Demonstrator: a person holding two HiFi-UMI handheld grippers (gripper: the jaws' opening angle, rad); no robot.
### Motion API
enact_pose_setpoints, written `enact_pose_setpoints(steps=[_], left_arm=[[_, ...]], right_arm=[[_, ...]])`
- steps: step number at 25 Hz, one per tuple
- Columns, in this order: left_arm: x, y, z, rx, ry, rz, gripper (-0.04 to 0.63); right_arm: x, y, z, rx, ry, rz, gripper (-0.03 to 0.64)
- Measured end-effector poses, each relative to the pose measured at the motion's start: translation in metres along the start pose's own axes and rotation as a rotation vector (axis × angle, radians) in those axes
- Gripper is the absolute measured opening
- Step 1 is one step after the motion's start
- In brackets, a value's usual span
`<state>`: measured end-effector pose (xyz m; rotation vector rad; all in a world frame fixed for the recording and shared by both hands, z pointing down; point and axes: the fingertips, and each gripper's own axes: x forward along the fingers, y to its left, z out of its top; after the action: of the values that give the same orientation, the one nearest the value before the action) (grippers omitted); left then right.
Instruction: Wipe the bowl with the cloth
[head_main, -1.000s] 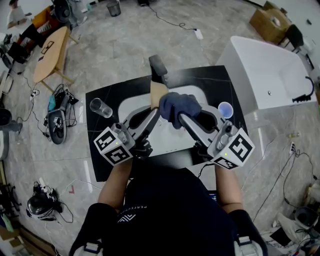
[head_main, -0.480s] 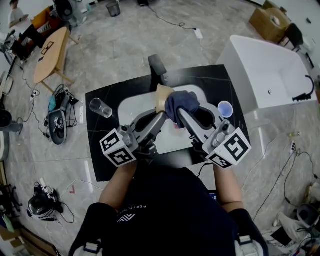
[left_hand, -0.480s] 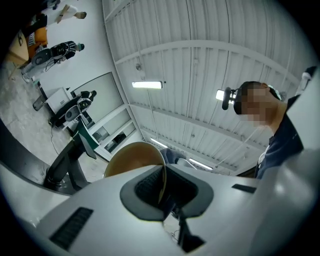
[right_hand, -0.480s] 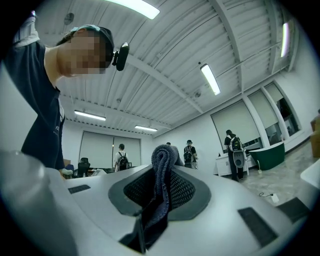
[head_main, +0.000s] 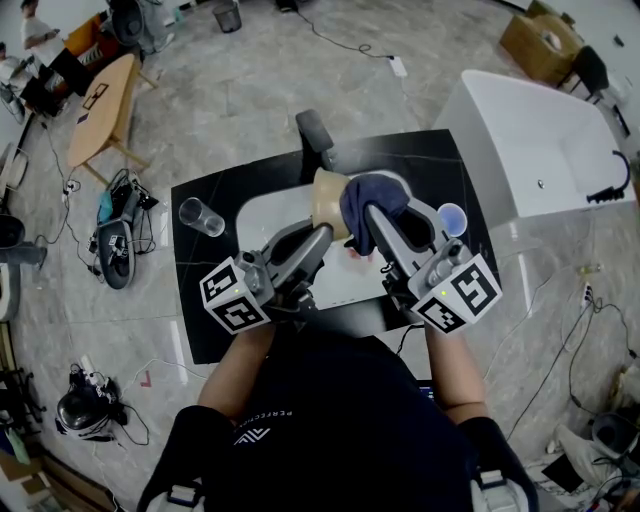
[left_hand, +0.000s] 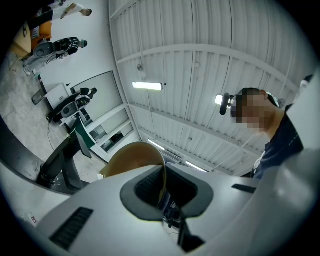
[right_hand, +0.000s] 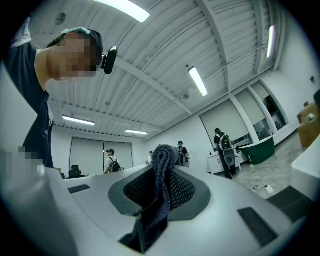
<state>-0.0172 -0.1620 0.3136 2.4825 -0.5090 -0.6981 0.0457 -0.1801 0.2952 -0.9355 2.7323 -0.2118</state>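
Left hand-held gripper (left_hand: 163, 194): jaws nearly together, pinched on the thin rim of the tan bowl (left_hand: 131, 161). The bowl wall runs edge-on between the pads. In the head view the bowl (head_main: 324, 197) is lifted and tipped on its side above the white sink basin (head_main: 262, 216) set in the black bench (head_main: 198, 322).

Right hand-held gripper (right_hand: 159, 192): jaws narrow, clamped on a folded dark blue cloth (right_hand: 162, 162). The fold stands up between the pads and a tail hangs down toward the camera. In the head view the cloth (head_main: 373, 195) bunches at this gripper's tip and touches the bowl's right side. Cannot tell whether it reaches the inside of the bowl.

Both grippers meet over the basin, tips close together. A clear glass (head_main: 202, 216) stands on the bench left of the basin, and a black faucet (head_main: 316, 132) stands behind it.
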Motion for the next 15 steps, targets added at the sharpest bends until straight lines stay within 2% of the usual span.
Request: enact_pose_setpoints(steps=[15], left_arm=[[0.005, -0.009, 0.005, -0.027, -0.016, -0.041, 0.018]], right_arm=[[-0.002, -0.025, -0.008, 0.037, -0.023, -0.138, 0.083]])
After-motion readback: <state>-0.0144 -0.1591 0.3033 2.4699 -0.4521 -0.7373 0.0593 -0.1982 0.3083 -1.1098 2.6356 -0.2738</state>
